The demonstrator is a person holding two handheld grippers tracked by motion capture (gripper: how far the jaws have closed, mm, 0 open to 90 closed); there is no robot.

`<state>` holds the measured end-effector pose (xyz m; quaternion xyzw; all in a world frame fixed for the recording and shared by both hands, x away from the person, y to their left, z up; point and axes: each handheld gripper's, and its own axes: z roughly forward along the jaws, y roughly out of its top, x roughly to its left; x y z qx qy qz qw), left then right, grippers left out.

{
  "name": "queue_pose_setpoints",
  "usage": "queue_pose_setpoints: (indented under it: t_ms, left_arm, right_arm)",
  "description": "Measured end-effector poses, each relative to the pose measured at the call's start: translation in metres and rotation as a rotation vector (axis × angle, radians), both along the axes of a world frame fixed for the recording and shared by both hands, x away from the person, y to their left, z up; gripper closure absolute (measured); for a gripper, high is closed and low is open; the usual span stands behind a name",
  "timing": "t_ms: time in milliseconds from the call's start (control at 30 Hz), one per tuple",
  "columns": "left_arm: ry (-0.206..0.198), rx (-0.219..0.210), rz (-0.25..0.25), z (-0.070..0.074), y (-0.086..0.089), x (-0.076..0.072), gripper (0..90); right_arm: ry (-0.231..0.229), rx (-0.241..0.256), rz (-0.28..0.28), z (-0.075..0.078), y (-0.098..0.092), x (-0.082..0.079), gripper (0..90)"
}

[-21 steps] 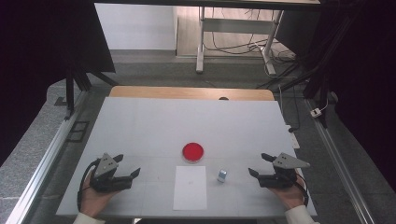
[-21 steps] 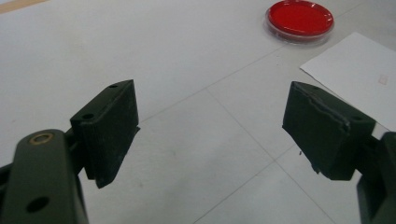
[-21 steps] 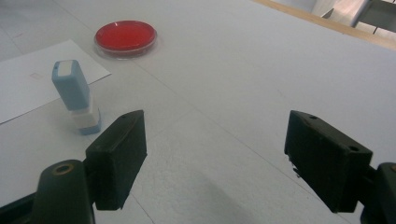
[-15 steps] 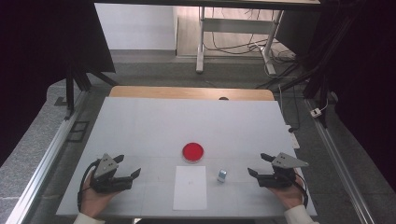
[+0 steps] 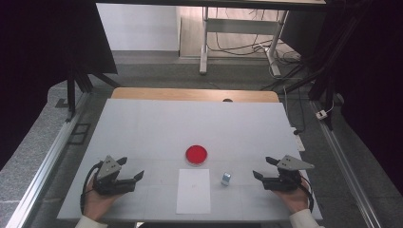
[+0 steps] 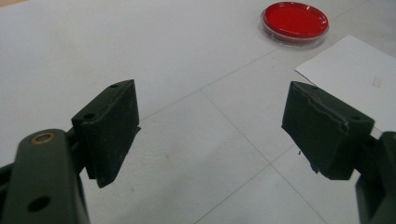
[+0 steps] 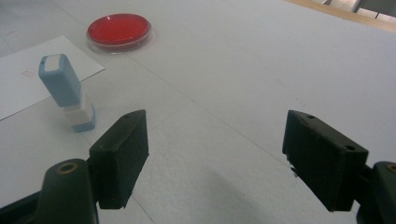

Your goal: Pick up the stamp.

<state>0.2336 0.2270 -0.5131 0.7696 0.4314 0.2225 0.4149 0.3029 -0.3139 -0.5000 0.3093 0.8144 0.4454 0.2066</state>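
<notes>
Blue and white, the little stamp [image 7: 67,93] stood up straight on the white table [image 5: 157,128], just beside the sheet of paper [image 5: 193,191]. In the high view the stamp [image 5: 225,178] sat at about 3 o'clock from the paper, and the red dish [image 5: 196,155] lay at about 12 o'clock from it, close to its top edge.

The right gripper [image 5: 265,167] lay low at the table's right side, at 3 o'clock from the stamp and a little apart from it. Its jaws were wide apart and held nothing. The left gripper [image 5: 131,169] lay at 9 o'clock from the paper, also spread wide and empty.

The stamp was tall and thin on a small foot, so it looked easy to tip. If one jaw bumped it first, it could fall over or slide onto the paper. If the jaws pinched only the top cap, the cap might come off, or the stamp might twist and slip. A push that went too far could also knock it toward the red dish. The paper lay loose, so a jaw dragging over it could shove it out of place
</notes>
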Motion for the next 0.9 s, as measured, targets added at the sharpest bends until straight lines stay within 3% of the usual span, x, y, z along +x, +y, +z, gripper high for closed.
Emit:
queue_pose_setpoints:
  t_ms: [633, 700, 767, 900]
  left_arm:
    - [0.011, -0.002, 0.004, -0.001, 0.0, 0.0, 18.9]
    - [0.011, -0.004, 0.005, -0.001, 0.0, -0.001, 18.9]
    - [0.013, -0.003, 0.007, -0.001, 0.0, -0.001, 18.9]
    - [0.015, -0.005, 0.003, -0.001, -0.002, 0.001, 18.9]
  right_arm:
    - [-0.023, 0.044, 0.024, 0.008, 0.004, -0.004, 22.8]
    - [-0.027, 0.056, 0.029, 0.011, 0.006, -0.005, 22.8]
    - [-0.019, 0.098, 0.042, 0.013, 0.008, -0.005, 23.2]
    - [-0.02, 0.11, 0.062, 0.017, 0.012, -0.006, 23.4]
